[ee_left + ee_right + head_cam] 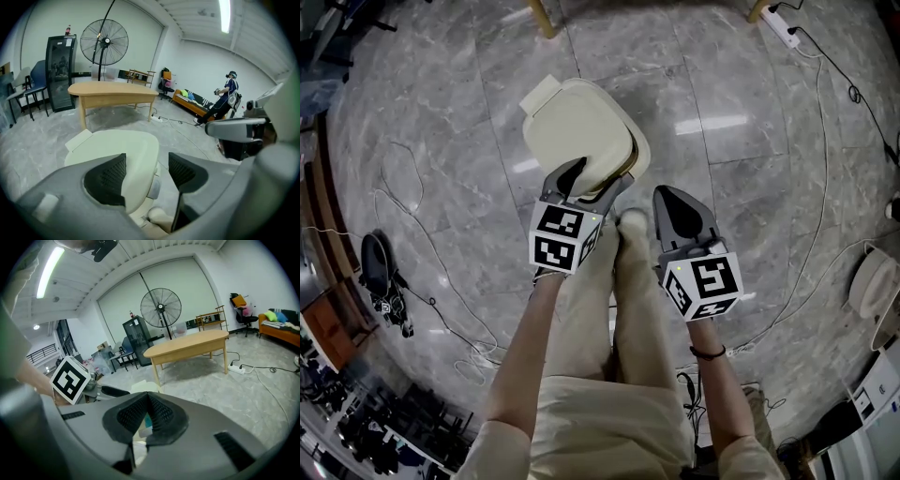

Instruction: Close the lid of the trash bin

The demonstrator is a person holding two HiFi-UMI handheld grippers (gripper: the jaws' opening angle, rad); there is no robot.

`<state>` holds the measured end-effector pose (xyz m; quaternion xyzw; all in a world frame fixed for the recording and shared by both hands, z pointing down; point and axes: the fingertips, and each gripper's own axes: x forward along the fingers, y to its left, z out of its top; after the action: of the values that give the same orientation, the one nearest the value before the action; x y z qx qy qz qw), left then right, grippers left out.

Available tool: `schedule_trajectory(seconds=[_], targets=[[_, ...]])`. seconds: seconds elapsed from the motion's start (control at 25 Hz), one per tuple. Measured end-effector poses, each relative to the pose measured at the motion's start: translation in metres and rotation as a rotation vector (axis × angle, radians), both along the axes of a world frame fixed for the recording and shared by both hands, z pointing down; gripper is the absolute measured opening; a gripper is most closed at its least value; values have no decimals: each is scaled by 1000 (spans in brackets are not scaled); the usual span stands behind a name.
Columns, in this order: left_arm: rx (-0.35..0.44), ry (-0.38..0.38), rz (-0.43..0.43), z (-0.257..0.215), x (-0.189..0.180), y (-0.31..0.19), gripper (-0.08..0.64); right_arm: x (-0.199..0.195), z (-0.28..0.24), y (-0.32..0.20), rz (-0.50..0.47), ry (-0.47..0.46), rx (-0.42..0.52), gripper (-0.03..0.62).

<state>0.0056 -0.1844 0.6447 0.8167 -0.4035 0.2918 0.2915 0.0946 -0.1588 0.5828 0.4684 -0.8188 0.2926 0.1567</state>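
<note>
Head view: the cream trash bin [630, 157] stands on the grey marble floor [750, 112], just ahead of your shoes, well clear of the wooden table legs at the top edge. Its lid [577, 117] covers nearly the whole top. A strip of rim shows along the right side, so I can't tell if it's fully seated. Your left gripper [589, 183] sits at the near edge of the lid. Your right gripper [673, 208] hangs just beside it, off the bin.

Left gripper view: the jaws are apart with the front edge of the lid [117, 145] passing between them. The left pad is close against it and the right pad stands clear. The lid lies low and nearly flat. The bin body and a small grey catch [152, 187] show right under its lip.

Right gripper view: the jaws are pressed together at the tips with nothing between them. A pale corner of the lid [145, 386] shows beyond, next to the left gripper's marker cube [70, 379].

My read: the lid is down or almost down. What's left is a final press to seat it, then back the left gripper off.
</note>
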Motion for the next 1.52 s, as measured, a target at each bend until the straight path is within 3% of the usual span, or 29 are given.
schedule_trajectory(seconds=[0.16, 0.32, 0.6, 1.12, 1.52], targets=[[-1, 15, 4, 11, 0, 3, 268, -1, 13, 4, 18, 1, -12, 5], [10, 33, -35, 17, -6, 1, 187, -9, 21, 5, 37, -13, -17, 5], [23, -14, -18, 35, -12, 1, 77, -25, 35, 9, 60, -53, -26, 5], [33, -71, 70, 70, -8, 8, 29, -19, 62, 4, 100, -39, -19, 5], [20, -73, 84, 83, -8, 7, 25, -23, 73, -3, 132, -68, -27, 5]])
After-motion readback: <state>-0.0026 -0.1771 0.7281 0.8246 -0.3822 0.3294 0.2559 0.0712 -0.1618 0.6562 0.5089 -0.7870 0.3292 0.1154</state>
